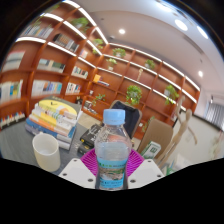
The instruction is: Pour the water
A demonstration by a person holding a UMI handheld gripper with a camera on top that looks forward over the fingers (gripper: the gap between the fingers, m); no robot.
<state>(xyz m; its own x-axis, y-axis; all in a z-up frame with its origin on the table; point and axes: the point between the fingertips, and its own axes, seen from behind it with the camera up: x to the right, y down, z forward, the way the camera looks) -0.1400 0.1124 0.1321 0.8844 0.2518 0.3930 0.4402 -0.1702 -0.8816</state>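
One water bottle (112,150) upright between the gripper's (112,172) pink pads

Both fingers (86,170) press the bottle's sides at its label, so the gripper is closed on it and the blue cap rises above them. Left of the bottle a white cup (45,150) stands on the table (20,145); behind the cup lies a stack of books (52,118). Beyond the bottle, lit bookshelves (60,50) line the wall

Hand-held gripper (111,165): two light grey-white fingers (75,172), broad, flat, angular outer edges. Magenta-pink pads (90,160) on inner faces, faint grid texture. No cables, screws, markings visible.
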